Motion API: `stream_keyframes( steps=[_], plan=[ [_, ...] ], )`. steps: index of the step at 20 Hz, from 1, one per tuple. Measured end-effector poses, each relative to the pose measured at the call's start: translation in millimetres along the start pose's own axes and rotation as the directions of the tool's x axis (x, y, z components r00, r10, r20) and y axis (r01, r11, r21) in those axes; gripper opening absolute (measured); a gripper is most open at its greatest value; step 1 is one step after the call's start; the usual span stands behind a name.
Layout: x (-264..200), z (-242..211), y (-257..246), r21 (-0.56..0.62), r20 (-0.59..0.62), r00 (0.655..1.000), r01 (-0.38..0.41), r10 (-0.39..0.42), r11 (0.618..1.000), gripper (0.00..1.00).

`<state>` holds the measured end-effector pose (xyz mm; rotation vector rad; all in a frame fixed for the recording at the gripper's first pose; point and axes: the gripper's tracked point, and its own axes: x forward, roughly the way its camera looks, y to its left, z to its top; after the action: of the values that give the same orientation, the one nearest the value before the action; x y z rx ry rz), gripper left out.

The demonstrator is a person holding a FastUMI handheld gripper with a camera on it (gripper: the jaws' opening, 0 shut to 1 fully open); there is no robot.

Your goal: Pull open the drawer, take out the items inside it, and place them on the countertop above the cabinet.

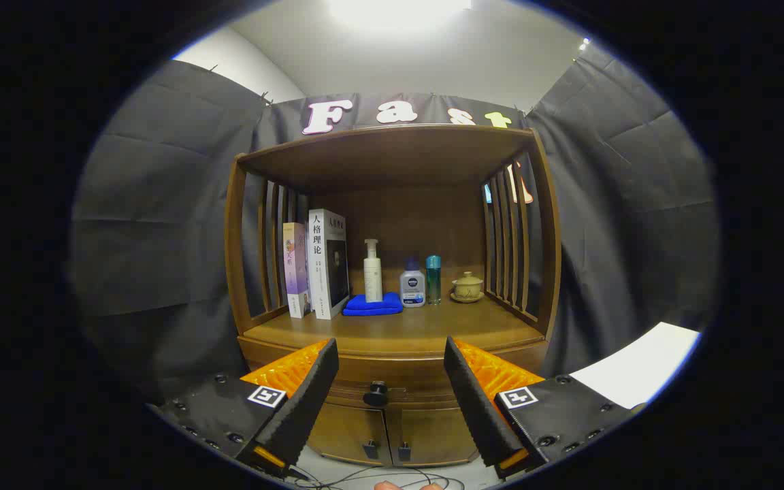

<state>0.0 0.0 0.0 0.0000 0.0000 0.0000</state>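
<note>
The gripper (390,357) is spread wide, grasping nothing. Between and just beyond its fingertips, the closed drawer (378,389) runs crosswise, its knob (376,393) pointing straight back toward the fingers.

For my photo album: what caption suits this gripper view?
Open gripper faces a closed drawer's knob, below a countertop with books and bottles.

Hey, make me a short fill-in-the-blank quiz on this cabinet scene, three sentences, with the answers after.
1. The drawer is ____.
2. The claw is ____, its fingers either side of the drawer knob.
3. The pump bottle stands on a folded ____ cloth beside the books.

Answers: shut; open; blue
</note>
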Motion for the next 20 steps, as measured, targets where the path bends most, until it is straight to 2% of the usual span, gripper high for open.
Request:
stream_keyframes(
  steps=[20],
  plan=[
    [4.4, 3.4, 4.3, -0.044, 0.048, 0.999, 0.013, -0.011, 0.999, 0.97]
  ],
)
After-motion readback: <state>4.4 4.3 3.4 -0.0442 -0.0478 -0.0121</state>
